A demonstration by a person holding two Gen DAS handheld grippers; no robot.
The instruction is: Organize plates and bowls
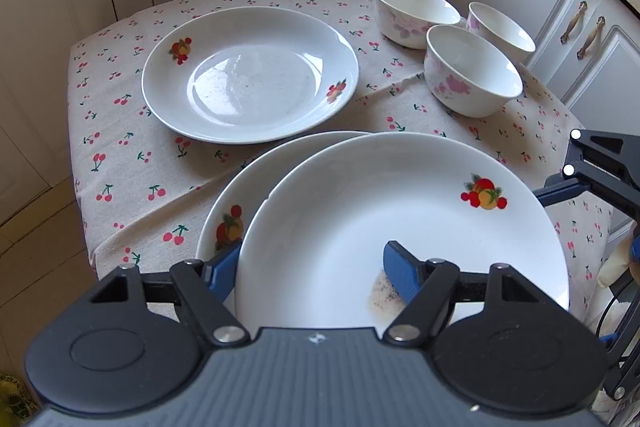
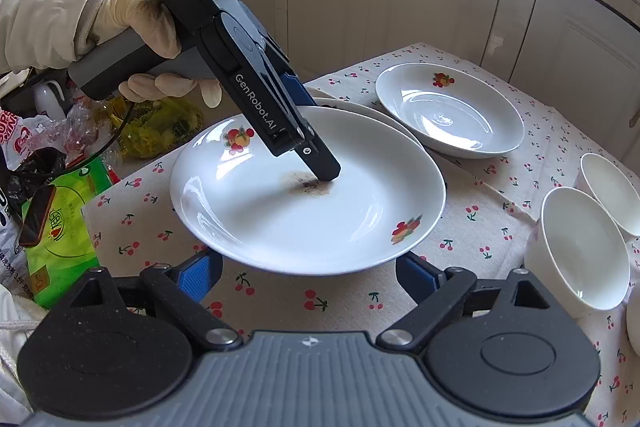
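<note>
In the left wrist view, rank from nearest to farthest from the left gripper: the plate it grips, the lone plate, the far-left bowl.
1. Gripped plate: its rim sits between the left gripper fingers, overlapping a second plate.
2. Lone plate: beyond it, left of centre on the tablecloth.
3. Far-left bowl: farthest, upper right, behind the other two bowls.

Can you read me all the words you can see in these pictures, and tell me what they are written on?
"DAS" on the top of the left gripper, seen from the right wrist.
"Data Acquisition System", small print just under it.
"GenRobot.AI" along that gripper's black body.
Green packet at the table's left: printed characters, too small and bent to read.
Red and white wrapper: big letters cut off by the edge, not readable.
Plates, bowls and tablecloth: only fruit, flower and cherry pictures, no words.
</note>
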